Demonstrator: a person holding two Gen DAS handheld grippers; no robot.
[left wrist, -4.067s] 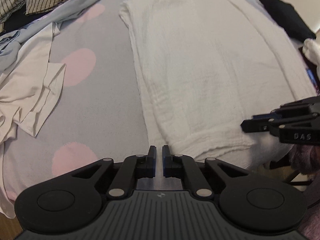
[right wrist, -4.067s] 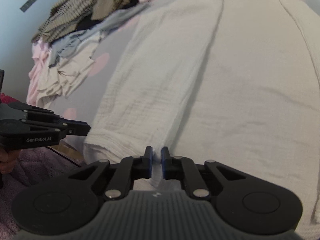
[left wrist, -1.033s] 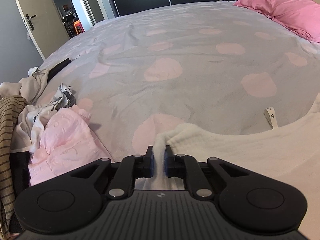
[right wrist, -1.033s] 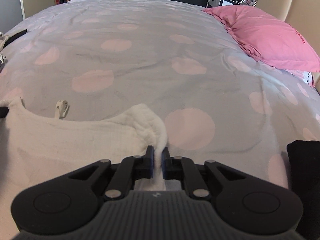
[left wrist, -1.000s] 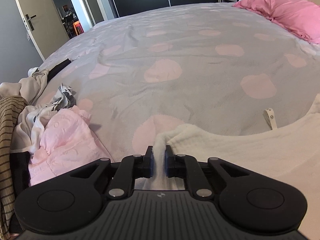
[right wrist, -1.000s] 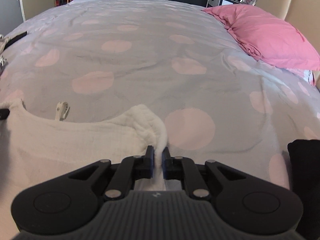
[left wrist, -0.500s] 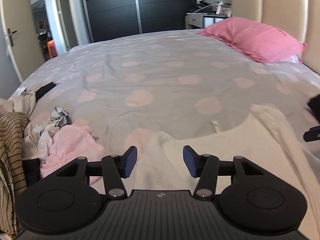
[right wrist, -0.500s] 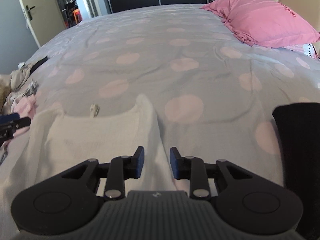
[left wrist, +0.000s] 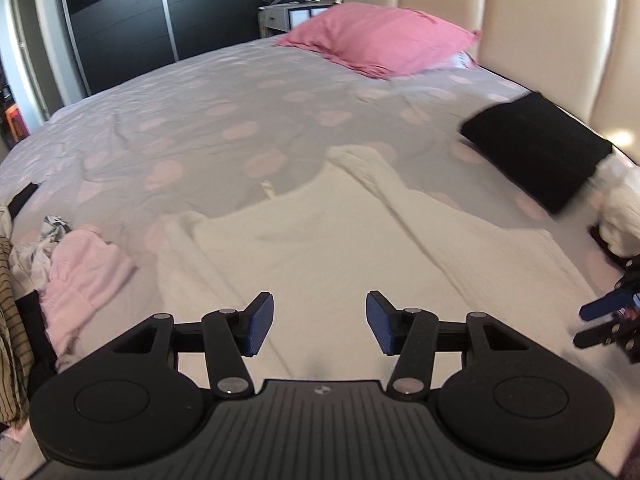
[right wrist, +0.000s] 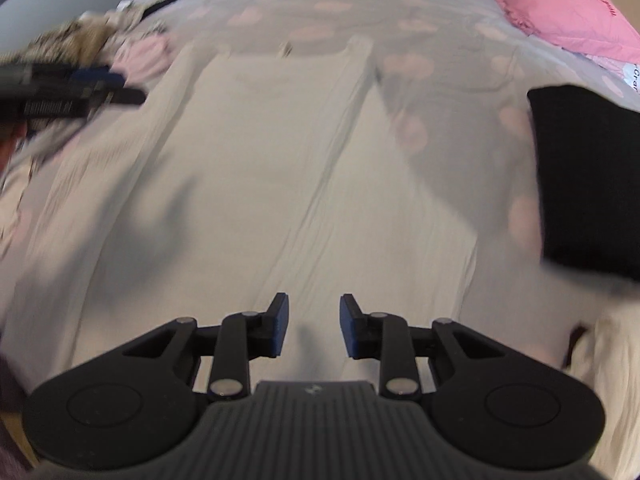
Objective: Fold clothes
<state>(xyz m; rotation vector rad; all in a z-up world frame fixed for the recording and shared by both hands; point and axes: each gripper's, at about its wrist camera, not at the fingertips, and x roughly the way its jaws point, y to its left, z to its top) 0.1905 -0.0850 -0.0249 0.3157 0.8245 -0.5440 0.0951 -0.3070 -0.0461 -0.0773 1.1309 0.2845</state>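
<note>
A cream-white garment (left wrist: 340, 248) lies flat on the bed, its neckline end far from me; it also fills the right wrist view (right wrist: 280, 184). My left gripper (left wrist: 318, 322) is open and empty above the garment's near part. My right gripper (right wrist: 313, 326) is open and empty above the same garment. The right gripper's tips show at the right edge of the left wrist view (left wrist: 608, 316). The left gripper shows blurred at the upper left of the right wrist view (right wrist: 92, 88).
A grey bedspread with pink dots (left wrist: 224, 120) covers the bed. A pile of unfolded clothes, pink on top (left wrist: 80, 264), lies at the left. A folded black garment (left wrist: 536, 148) and a white one (left wrist: 624, 216) lie at the right. A pink pillow (left wrist: 380, 40) rests by the headboard.
Both grippers have opened, let go of the cream garment's far corners, and pulled back and up. The garment now lies folded over on the bed.
</note>
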